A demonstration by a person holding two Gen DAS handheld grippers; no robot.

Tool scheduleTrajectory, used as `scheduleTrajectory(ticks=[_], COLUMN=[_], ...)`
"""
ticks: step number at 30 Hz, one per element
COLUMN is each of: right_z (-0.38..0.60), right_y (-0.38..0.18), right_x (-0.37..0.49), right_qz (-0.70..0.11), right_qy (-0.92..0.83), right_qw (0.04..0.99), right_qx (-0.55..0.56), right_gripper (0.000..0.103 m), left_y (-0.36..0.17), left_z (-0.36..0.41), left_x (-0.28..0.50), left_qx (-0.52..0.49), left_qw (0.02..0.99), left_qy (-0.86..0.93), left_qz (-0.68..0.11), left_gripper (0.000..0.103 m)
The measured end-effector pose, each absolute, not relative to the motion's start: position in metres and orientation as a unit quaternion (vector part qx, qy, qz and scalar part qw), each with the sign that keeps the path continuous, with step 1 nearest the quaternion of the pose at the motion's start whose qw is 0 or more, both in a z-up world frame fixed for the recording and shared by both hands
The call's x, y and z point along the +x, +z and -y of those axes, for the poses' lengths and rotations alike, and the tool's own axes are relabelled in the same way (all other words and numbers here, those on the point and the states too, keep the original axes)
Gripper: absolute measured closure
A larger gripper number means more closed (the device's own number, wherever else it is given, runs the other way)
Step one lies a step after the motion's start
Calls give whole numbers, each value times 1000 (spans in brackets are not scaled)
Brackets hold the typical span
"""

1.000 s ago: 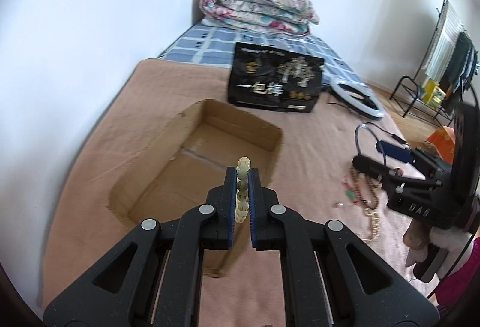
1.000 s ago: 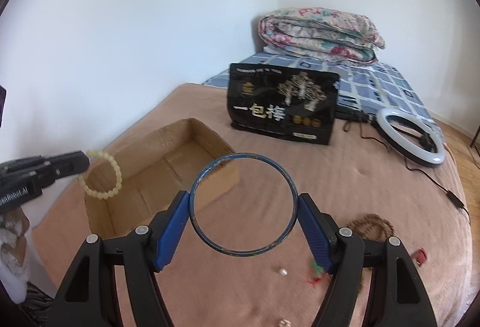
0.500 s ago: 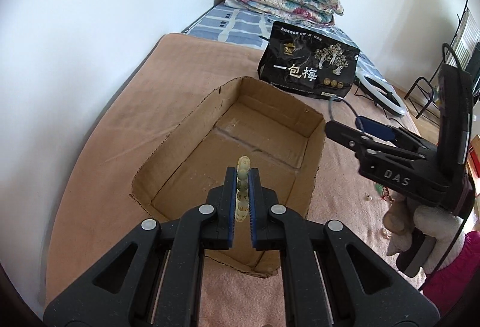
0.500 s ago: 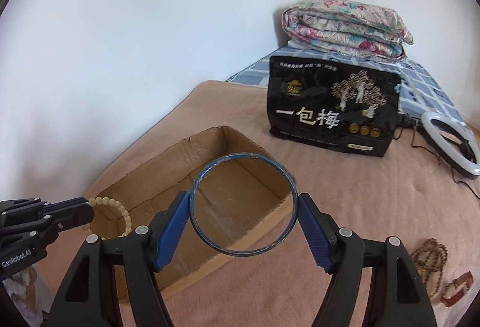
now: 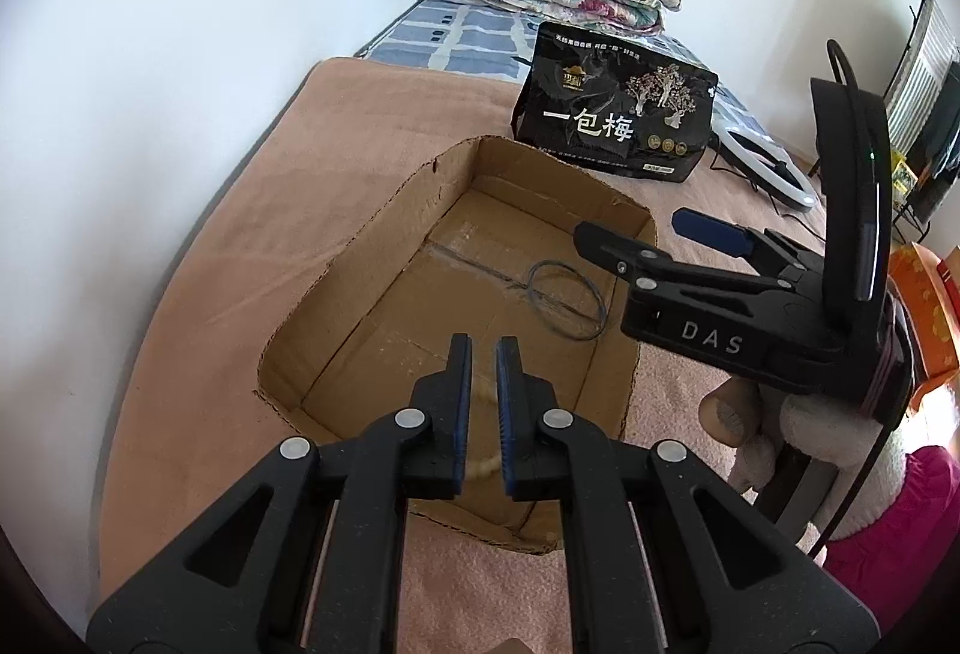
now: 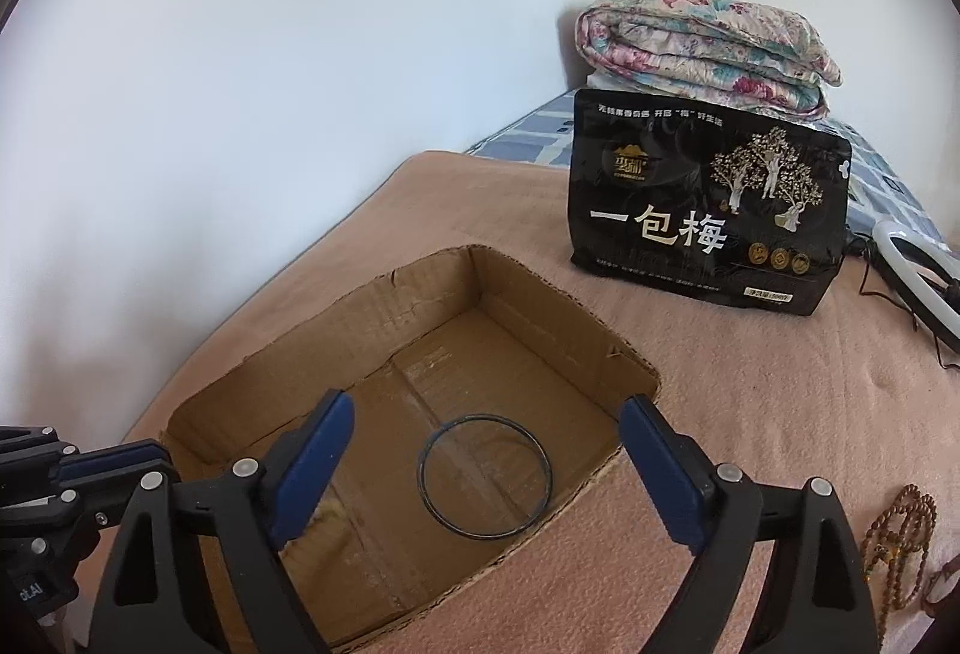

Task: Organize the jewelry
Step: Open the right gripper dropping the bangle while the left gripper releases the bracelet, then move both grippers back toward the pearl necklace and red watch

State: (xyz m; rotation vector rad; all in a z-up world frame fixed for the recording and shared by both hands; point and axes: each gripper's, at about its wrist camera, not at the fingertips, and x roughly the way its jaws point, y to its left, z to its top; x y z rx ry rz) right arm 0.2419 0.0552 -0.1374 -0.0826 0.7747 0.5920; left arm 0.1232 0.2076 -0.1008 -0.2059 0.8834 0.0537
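A: Blue bangle (image 6: 485,476) lies flat on the floor of the cardboard box (image 6: 543,294), and your right hand-held gripper (image 6: 480,468) hangs spread wide above it, holding nothing.

B: Your left hand-held gripper (image 5: 481,375) is slightly parted; the cream bead bracelet (image 5: 483,465) shows blurred between its fingers, down inside the box.
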Motion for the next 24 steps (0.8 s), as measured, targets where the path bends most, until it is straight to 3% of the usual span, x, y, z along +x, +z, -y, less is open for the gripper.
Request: scheduleTrajectory(ticks=[14, 15, 18, 24], right_z=[-16, -11, 6, 50], right_y=[-113, -110, -103, -88], right_x=[230, 229, 227, 224], right_qz=[-362, -359, -354, -350], right_qy=[255, 250, 236, 196], right_qw=[896, 899, 905, 916], right_qx=[-29, -30, -25, -9], right_gripper=[11, 10, 8, 5], left_y=[-92, -91, -84, -71], left_z=[-198, -195, -182, -153], left_x=[121, 120, 117, 115], left_qx=[-106, -102, -89, -70], left_qw=[902, 903, 910, 919], left_qy=[25, 25, 15, -7], left_qz=[-419, -416, -404, -388], left_gripper=[96, 94, 71, 69])
